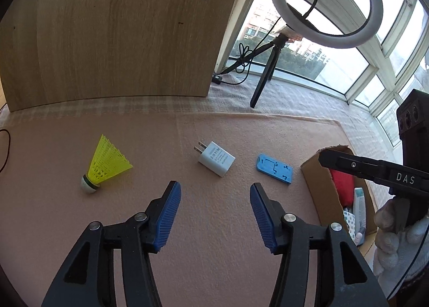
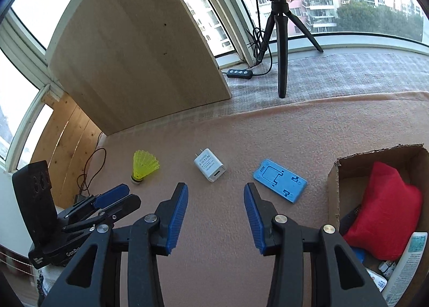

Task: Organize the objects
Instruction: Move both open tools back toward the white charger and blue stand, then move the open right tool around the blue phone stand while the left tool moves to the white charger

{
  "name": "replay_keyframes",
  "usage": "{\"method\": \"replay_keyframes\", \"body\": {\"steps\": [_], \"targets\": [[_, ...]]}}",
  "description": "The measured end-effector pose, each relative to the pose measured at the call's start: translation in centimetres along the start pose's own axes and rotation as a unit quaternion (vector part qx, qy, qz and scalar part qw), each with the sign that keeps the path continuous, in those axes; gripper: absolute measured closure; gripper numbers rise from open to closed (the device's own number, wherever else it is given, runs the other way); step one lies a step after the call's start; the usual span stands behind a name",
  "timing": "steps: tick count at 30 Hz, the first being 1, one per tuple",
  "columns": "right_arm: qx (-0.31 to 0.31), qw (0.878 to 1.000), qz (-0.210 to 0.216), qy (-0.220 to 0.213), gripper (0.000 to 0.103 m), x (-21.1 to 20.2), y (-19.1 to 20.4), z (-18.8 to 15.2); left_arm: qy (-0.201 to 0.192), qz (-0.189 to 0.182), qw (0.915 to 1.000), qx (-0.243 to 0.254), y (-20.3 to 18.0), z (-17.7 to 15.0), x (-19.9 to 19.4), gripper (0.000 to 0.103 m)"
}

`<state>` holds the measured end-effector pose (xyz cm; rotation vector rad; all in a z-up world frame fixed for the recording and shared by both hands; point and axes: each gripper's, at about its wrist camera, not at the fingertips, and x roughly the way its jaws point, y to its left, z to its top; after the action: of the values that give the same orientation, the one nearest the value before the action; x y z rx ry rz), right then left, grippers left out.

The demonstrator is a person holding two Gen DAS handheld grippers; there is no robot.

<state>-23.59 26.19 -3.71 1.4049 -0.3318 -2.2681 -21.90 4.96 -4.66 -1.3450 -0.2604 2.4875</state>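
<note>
Three loose items lie on the pink cloth: a yellow shuttlecock point(image 1: 105, 165) point(image 2: 144, 165) at left, a white wall charger point(image 1: 216, 158) point(image 2: 210, 164) in the middle, and a blue plastic phone stand point(image 1: 275, 169) point(image 2: 280, 180) lying flat at right. My left gripper point(image 1: 215, 188) is open and empty, hovering short of the charger. My right gripper point(image 2: 215, 187) is also open and empty, near the charger and stand. A cardboard box point(image 1: 312, 173) point(image 2: 333, 189) at right holds a red pouch point(image 2: 383, 210), a white tube point(image 2: 407, 258) and other small items.
A wooden board point(image 1: 112, 31) point(image 2: 139, 47) stands upright at the back. A ring light on a black tripod point(image 1: 261, 76) point(image 2: 281, 47) stands behind the cloth, with its cable and remote point(image 2: 238, 73). Windows run along the back. A gloved hand point(image 1: 394, 234) holds the right tool.
</note>
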Motion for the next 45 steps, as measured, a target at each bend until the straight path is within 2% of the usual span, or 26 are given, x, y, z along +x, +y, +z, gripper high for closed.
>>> {"method": "replay_keyframes", "body": {"steps": [11,16,22,30,37,45], "targets": [[0.066,0.997,-0.008,0.033,0.059,5.0,-3.7,2.9,0.042,0.013,0.9989,-0.017,0.3,3.9,8.1,0.042],[0.069,0.996,-0.037,0.048,0.059,7.1,-5.0,3.7,0.054,0.014,0.9979,-0.034,0.3,4.9,11.5,0.042],[0.049,0.993,-0.081,0.066,0.059,9.4,-5.7,4.4,0.06,0.033,0.9975,-0.017,-0.5,6.0,14.5,0.042],[-0.008,0.985,-0.146,0.095,0.059,12.2,-4.7,4.6,0.073,0.047,0.9962,-0.007,-0.4,6.0,16.7,0.043],[-0.024,0.981,-0.147,0.125,0.059,13.5,-4.6,4.3,0.083,0.049,0.9953,0.01,-0.6,5.4,17.9,0.054],[-0.008,0.981,-0.137,0.135,0.059,12.7,-4.9,2.9,0.076,0.045,0.9948,0.05,-1.2,3.1,16.9,0.057]]}}
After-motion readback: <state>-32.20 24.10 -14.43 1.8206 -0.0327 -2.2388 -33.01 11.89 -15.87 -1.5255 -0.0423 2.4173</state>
